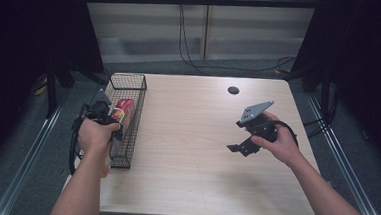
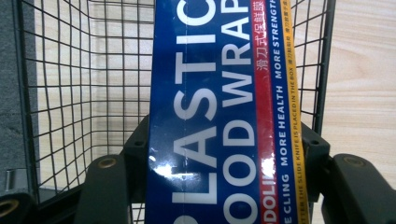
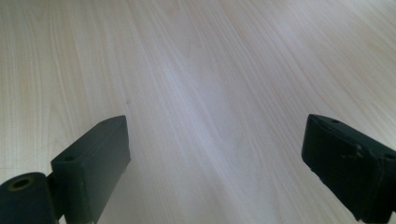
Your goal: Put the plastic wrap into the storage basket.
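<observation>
A long blue box (image 2: 205, 107) printed "PLASTIC FOOD WRAP", with a red and a yellow stripe, runs up the middle of the left gripper view. My left gripper (image 2: 224, 140) is shut on it, one jaw on each long side. Behind the box is a black wire basket (image 2: 70, 93). From above, the basket (image 1: 130, 81) stands at the table's left edge, and the box (image 1: 124, 109) shows red inside it with my left gripper (image 1: 103, 114) at its near side. My right gripper (image 1: 238, 148) hovers open over bare wood at the right, its jaws (image 3: 215, 135) wide apart with nothing between them.
The light wooden table (image 1: 190, 152) has a dark round cable hole (image 1: 233, 90) near its far edge. Black cables (image 1: 191, 57) trail over the grey floor behind it. Dark curtains and frame posts stand on both sides.
</observation>
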Tool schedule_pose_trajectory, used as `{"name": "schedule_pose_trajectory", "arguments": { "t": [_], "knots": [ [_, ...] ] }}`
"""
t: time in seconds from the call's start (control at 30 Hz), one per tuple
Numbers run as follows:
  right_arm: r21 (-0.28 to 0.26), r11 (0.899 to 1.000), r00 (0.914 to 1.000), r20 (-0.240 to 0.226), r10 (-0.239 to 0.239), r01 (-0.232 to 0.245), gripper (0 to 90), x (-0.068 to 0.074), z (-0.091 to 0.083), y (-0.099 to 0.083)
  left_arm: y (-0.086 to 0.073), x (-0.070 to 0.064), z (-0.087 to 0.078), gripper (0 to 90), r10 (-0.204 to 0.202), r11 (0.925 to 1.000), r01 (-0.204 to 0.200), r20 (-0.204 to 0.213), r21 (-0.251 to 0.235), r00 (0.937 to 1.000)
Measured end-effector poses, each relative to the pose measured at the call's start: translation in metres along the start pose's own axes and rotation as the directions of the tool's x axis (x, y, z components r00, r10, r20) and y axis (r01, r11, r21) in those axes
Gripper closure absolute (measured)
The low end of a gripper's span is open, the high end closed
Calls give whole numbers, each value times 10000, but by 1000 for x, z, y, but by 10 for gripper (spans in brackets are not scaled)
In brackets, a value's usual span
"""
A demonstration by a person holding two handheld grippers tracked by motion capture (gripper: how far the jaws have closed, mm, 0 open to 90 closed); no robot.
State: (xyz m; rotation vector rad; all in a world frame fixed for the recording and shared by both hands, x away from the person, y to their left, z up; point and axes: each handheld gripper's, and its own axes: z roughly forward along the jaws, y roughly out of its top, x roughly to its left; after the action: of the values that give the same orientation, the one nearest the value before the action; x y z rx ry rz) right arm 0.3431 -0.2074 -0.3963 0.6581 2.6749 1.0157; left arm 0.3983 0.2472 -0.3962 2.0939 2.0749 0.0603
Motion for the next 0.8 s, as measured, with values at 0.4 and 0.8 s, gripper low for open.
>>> {"name": "schedule_pose_trajectory", "arguments": {
  "t": [0.4, 0.8],
  "knots": [
    [29, 10000, 10000, 9, 80, -80, 74, 0, 2, -3, 4, -7, -13, 369, -97, 9996, 102, 169, -274, 9998],
    [-13, 9998, 9998, 27, 178, -178, 74, 1, 2, -3, 7, -11, -39, 319, 327, 9957, -283, 495, -877, 9982]
  ]
}}
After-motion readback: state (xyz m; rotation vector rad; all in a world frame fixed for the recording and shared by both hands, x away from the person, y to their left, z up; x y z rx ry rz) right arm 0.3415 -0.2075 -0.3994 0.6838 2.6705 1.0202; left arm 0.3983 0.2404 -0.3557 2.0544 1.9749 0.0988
